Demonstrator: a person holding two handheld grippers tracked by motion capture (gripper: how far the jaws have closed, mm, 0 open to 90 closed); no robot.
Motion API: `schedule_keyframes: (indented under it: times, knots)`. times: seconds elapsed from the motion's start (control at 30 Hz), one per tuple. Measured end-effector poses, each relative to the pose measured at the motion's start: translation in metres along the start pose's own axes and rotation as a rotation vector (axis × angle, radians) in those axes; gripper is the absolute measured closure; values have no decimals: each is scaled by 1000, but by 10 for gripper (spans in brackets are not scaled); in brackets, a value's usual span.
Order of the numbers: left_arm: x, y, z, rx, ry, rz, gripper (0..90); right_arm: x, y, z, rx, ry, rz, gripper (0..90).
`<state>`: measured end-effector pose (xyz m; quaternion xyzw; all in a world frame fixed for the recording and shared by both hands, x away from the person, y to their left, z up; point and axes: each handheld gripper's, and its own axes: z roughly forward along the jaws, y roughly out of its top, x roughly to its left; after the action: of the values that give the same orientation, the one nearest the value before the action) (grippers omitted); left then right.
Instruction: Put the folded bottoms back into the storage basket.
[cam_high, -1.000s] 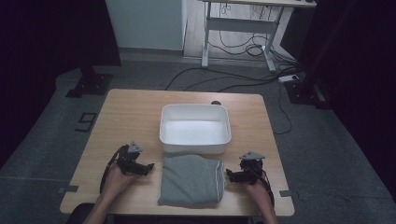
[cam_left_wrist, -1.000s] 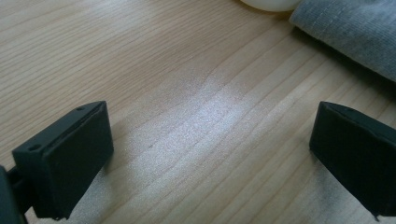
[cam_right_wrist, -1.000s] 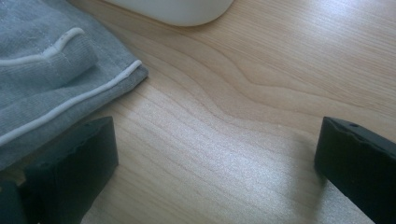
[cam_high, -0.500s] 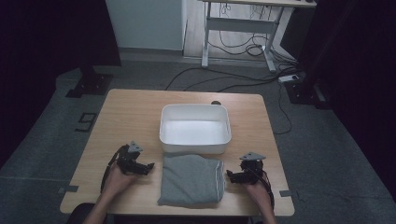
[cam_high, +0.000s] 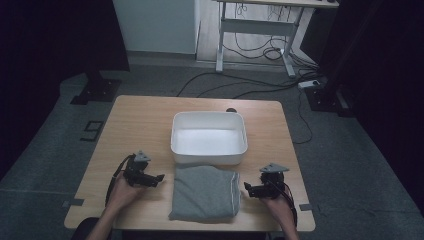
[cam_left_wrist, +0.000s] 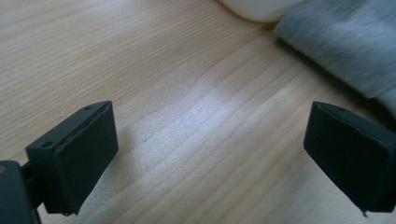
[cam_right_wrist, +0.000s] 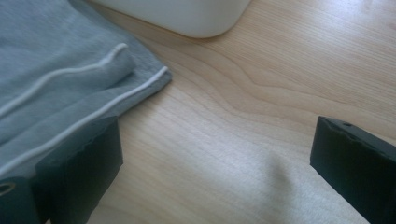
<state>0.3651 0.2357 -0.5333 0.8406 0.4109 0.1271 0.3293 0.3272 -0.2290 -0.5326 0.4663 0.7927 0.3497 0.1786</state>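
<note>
Folded cloth (cam_high: 205, 192) on table (cam_high: 140, 125), just before tub (cam_high: 209, 138), between tools.

I can read no word, brand or label on anything around my grippers. The one sign is a pale outline on the grey floor (cam_high: 55, 150), well off to the left of my left gripper (cam_high: 159, 177) and beyond the table's edge: it looks like the digit 9 (cam_high: 92, 131), though it is too small to be sure.
</note>
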Motion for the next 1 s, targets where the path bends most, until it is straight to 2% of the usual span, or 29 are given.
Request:
schedule_keyframes:
  times: [0.23, 0.57, 0.6, 0.77, 0.9, 1.0]
  knots:
    - [-14, 3, -10, -17, -13, 25, 46, 11, 3, -14, -8, 37, -10, 24]
    - [-39, 10, -24, -46, -53, 69, 66, 34, 13, -30, -30, 88, -23, 26]
    - [-45, 12, -24, -51, -66, 73, 71, 37, 14, -31, -29, 93, -24, 28]
    - [-59, 15, -19, -48, -100, 86, 91, 52, 18, -28, -19, 125, -43, 44]
    - [-68, 15, -9, -29, -109, 96, 99, 62, 19, -20, -13, 142, -53, 70]
    - [-72, 13, -1, -17, -115, 94, 116, 66, 17, -13, 2, 137, -54, 95]
